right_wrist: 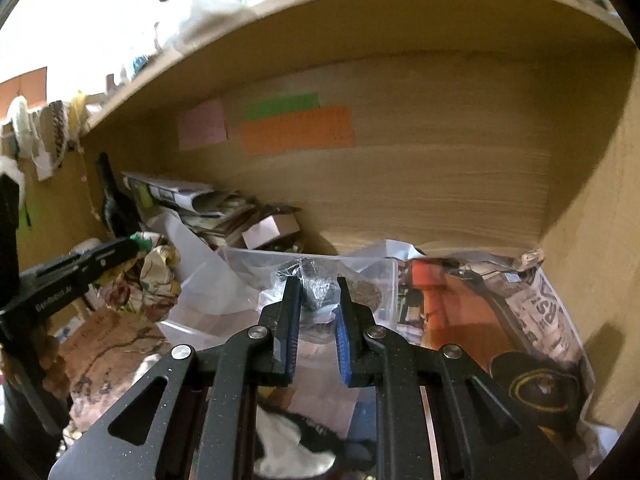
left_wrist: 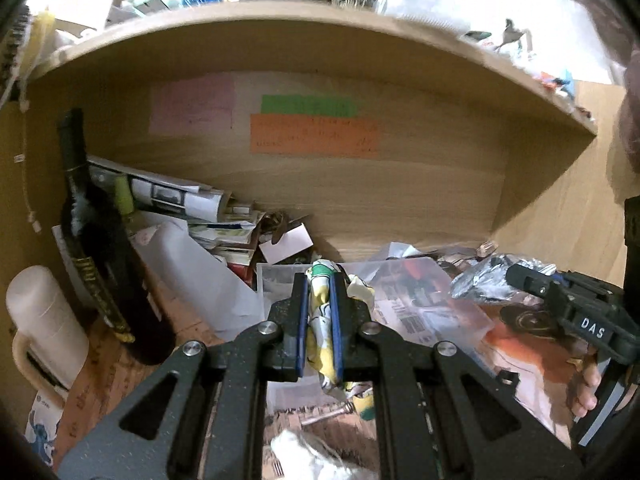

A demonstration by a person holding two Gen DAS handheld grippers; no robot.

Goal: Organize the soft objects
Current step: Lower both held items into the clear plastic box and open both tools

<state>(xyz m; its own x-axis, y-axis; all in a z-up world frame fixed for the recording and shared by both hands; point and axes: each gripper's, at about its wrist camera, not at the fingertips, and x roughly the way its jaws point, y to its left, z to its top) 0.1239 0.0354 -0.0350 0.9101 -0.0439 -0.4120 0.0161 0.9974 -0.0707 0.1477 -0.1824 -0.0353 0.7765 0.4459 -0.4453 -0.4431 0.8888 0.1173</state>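
Cloth [left_wrist: 320,320] with a yellow, green and white print sits pinched between the blue pads of the left gripper [left_wrist: 319,320], its bunched length running along the fingers and spilling out below them toward the camera. Just ahead and lower lies a clear plastic box [left_wrist: 460,304] on the cluttered desk, under a wooden shelf [left_wrist: 360,24] with coloured notes on the back panel. The right gripper [right_wrist: 318,316] is closed more loosely on a crinkled plastic bag [right_wrist: 318,286] holding something dark, with that bundle standing up between its fingertips over the same box. Both held things hang above the box, the bag nearer its middle, the cloth toward its left end. From the left view the right gripper sits off to the right, well apart. Judging by this, either hand could lower straight down; the left has the shorter drop onto bare plastic.
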